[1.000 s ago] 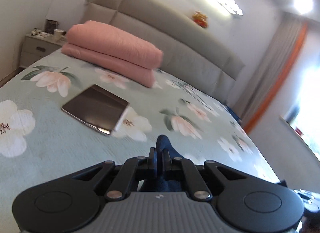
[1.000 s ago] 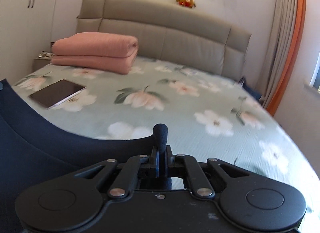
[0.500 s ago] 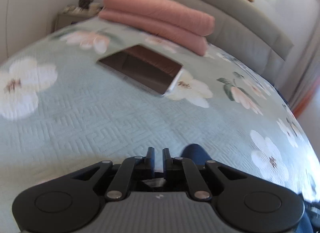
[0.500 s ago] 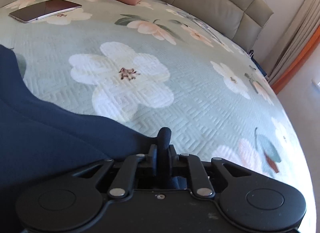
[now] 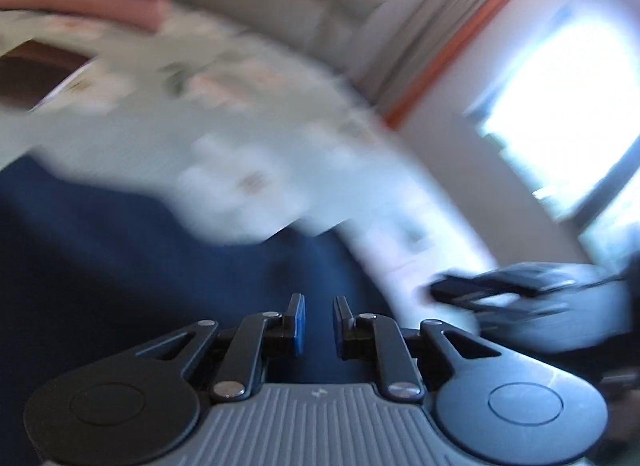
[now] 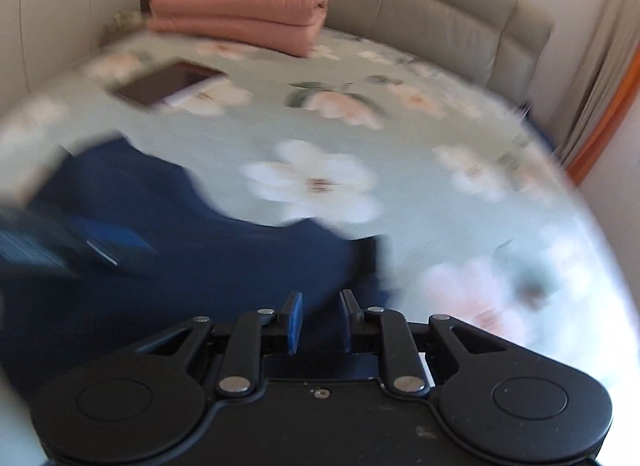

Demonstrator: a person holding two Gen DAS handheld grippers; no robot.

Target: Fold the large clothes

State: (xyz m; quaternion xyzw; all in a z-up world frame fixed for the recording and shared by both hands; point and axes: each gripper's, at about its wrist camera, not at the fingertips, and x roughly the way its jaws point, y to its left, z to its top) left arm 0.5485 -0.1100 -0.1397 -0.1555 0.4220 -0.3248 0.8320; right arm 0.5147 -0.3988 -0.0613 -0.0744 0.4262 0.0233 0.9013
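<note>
The left gripper [image 5: 319,324] has its jaws parted with nothing between them, and the navy garment [image 5: 140,266] spreads on the floral bedspread [image 5: 140,133] just ahead and to its left. The right gripper [image 6: 319,324] is likewise parted and empty, with the same cloth reaching left from its fingertips, nearer this hand's edge. Blur hides any writing

A wide bed with a pale green flowered cover [image 6: 420,201] fills the room. At its far end stands a padded grey-beige headboard [image 6: 420,13]. Right of the headboard hang grey curtains with an orange edge [image 6: 600,77]. A bright window [image 5: 568,105] shines beyond the curtains.
</note>
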